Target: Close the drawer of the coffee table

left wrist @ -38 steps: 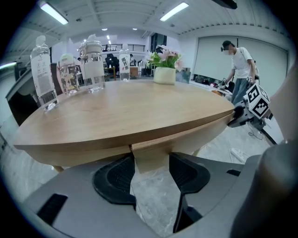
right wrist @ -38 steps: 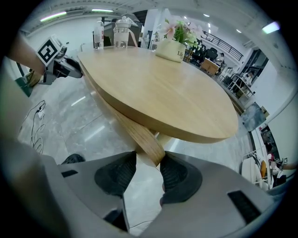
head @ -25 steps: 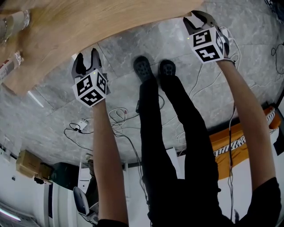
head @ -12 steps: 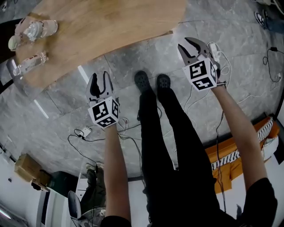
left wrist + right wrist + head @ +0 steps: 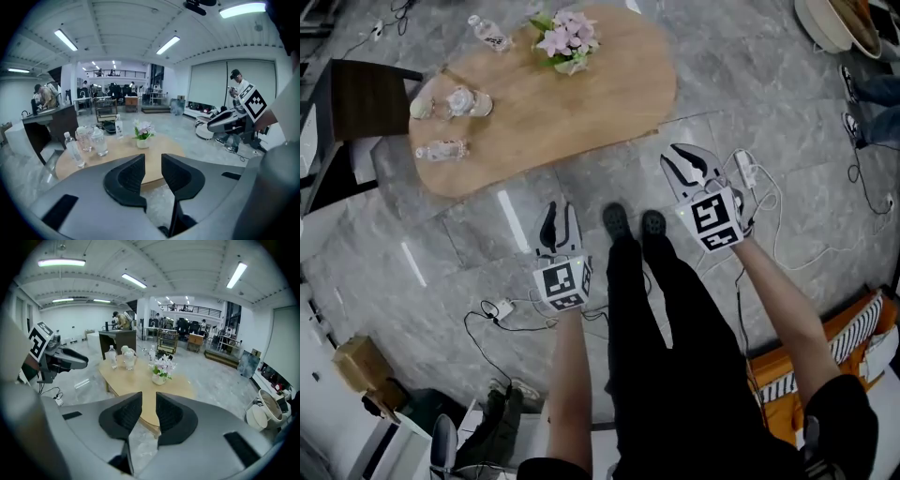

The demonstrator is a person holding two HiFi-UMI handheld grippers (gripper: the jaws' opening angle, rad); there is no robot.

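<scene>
**Oak-coloured top now whole in view, both tongs clear of its edge**

Grey marble floor (image 5: 469, 272) fills most of the head view. A second ago only the near rim of the coffee table (image 5: 609, 89) showed, with both tools right at it. Now the whole oval top is seen, well apart from them.

No drawer front juts from the table's near edge in any view. I judge the drawer shut and the push over, though the front itself is too small to make out.

The left gripper (image 5: 561, 214) and the right gripper (image 5: 682, 155) have lifted away and hang over bare floor beside the person's shoes (image 5: 628, 225). Each pair of jaws is closing to a narrow gap with nothing between them.

On the top stand a vase of pink flowers (image 5: 565, 42) and a water bottle (image 5: 441, 150), both untouched.
</scene>
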